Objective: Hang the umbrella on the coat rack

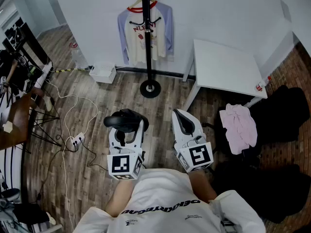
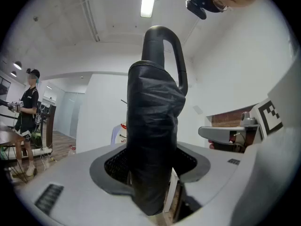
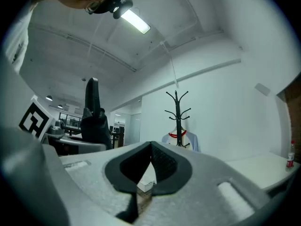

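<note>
A folded black umbrella [image 2: 153,140] stands upright between the jaws of my left gripper [image 2: 150,173], which is shut on it. Its hooked handle [image 2: 164,46] points up. In the head view the umbrella [image 1: 124,120] shows as a dark bundle over the left gripper [image 1: 127,131]. My right gripper [image 1: 182,123] is held beside it, to the right, shut with nothing between its jaws. The black coat rack [image 1: 147,38] stands ahead against the white wall, and a white-and-blue shirt [image 1: 138,33] hangs on it. The right gripper view shows the rack [image 3: 178,112] straight ahead, beyond the right gripper [image 3: 149,147].
A white table [image 1: 223,67] stands right of the rack's round base [image 1: 150,89]. A pink cloth [image 1: 239,125] and dark bundles [image 1: 282,115] lie at the right. A white box [image 1: 103,73] sits by the wall; a power strip [image 1: 75,141] with cables lies left. A person [image 2: 28,121] stands far left.
</note>
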{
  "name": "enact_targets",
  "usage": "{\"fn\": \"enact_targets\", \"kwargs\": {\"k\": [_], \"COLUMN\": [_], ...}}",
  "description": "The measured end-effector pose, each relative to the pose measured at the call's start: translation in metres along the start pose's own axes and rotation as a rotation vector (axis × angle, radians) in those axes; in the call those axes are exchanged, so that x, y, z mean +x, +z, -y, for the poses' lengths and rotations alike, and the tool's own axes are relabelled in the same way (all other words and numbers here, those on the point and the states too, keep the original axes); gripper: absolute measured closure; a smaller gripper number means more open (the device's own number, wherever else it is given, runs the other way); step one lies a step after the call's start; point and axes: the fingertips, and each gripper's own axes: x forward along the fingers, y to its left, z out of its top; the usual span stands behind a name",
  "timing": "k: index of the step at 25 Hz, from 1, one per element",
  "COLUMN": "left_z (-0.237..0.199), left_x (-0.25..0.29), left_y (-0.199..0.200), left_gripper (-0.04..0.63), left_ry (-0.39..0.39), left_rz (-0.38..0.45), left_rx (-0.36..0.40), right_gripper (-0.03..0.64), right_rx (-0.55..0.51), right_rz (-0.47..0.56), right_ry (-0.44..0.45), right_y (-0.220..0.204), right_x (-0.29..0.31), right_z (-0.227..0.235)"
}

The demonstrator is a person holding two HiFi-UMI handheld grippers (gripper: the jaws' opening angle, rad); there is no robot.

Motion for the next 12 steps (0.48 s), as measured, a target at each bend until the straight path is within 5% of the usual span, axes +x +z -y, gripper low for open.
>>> {"fn": "enact_targets", "kwargs": {"k": [12], "left_z": [0.04], "left_x": [-0.019], "left_y": [-0.009], "left_gripper": [0.356], "left_ry": [-0.001], "left_rz": [0.013], "left_rx": [0.024], "right_gripper": [0.62], "right_rx": [0.004], "right_rz": [0.013], "right_ry": [0.019], "right_y": [-0.001], "right_x": [-0.043], "right_z": [0.01]}}
